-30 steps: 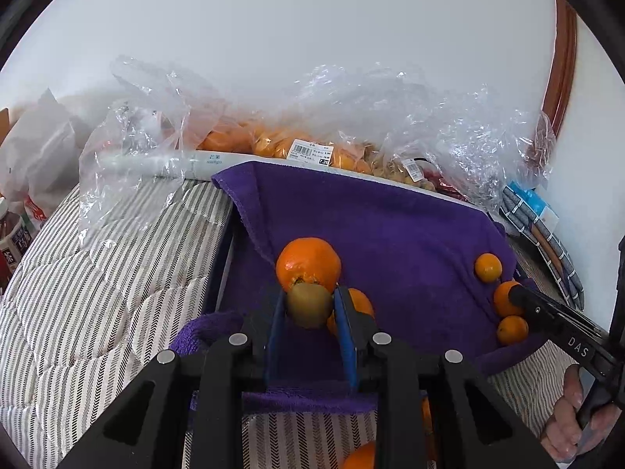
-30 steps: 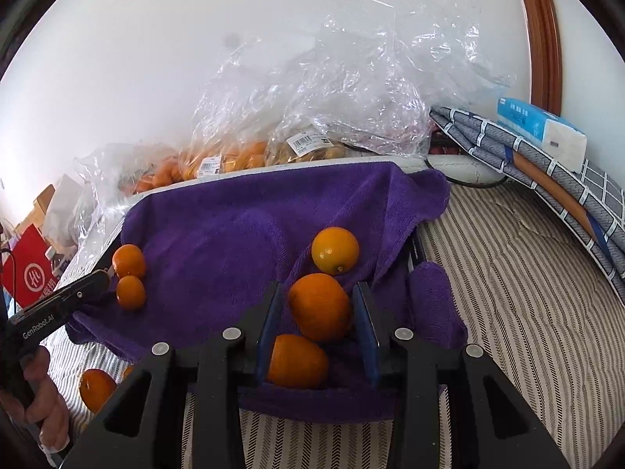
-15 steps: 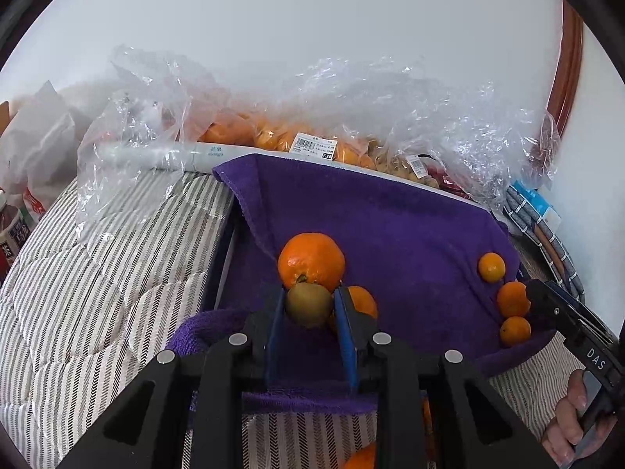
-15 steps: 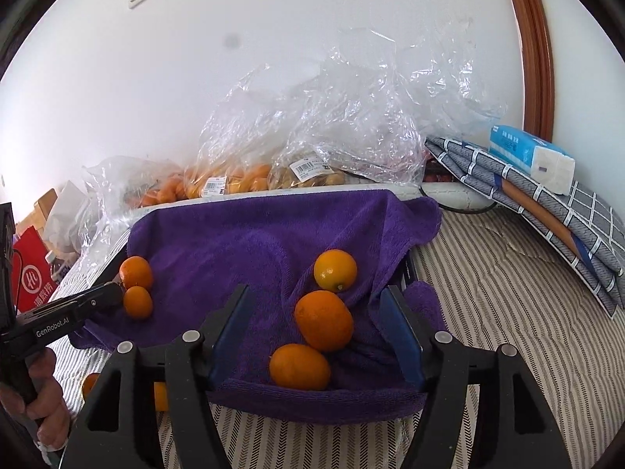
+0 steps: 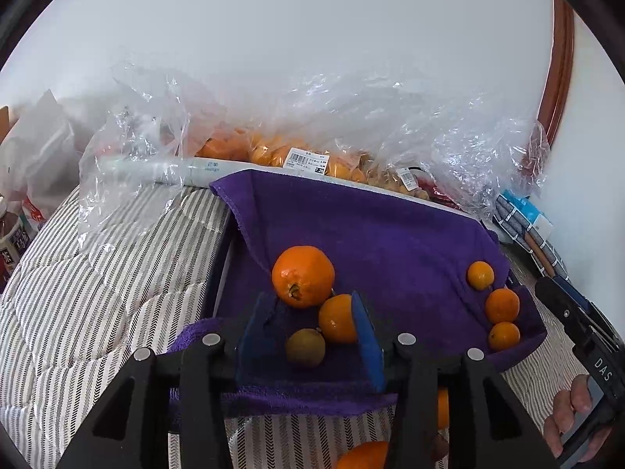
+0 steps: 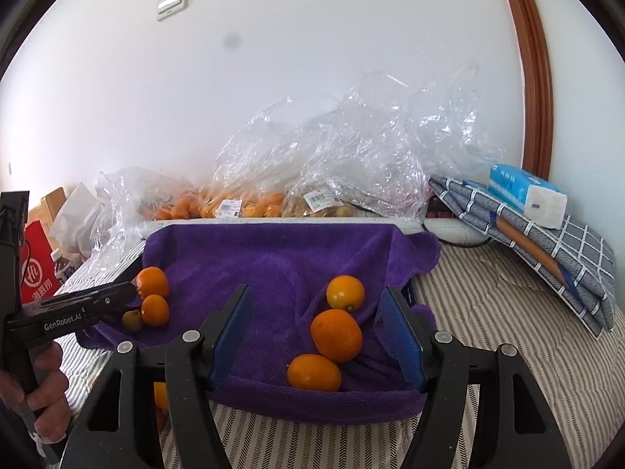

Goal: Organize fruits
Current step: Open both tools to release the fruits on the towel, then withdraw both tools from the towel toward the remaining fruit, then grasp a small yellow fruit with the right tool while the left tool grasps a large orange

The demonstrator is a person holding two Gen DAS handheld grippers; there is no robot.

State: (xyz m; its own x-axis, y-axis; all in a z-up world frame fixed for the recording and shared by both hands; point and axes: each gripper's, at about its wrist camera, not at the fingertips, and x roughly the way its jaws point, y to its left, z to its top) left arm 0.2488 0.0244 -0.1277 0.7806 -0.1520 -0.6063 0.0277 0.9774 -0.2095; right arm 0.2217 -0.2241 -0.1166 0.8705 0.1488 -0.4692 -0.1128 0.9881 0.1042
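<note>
A purple towel (image 5: 383, 234) lines a tray on the striped bed. My left gripper (image 5: 308, 324) is open. A small brown-green fruit (image 5: 305, 348) lies on the towel between its fingers, next to a small orange (image 5: 336, 318) and a large orange (image 5: 302, 275). Three oranges (image 5: 502, 305) lie at the towel's right edge. My right gripper (image 6: 318, 332) is open and empty, above the towel (image 6: 273, 258). Three oranges (image 6: 336, 334) lie between and beyond its fingers. The left-hand fruits (image 6: 154, 301) show by the left gripper (image 6: 117, 293) there.
Clear plastic bags of oranges (image 5: 273, 152) and other fruit (image 6: 324, 207) stand along the wall behind the tray. Folded checked cloth (image 6: 547, 246) with a blue tissue pack (image 6: 525, 193) lies at the right. Loose oranges (image 5: 363, 455) lie on the bed in front of the tray.
My left gripper opened and let the brown-green fruit down onto the towel. My right gripper opened off the orange it held, then pulled back and up.
</note>
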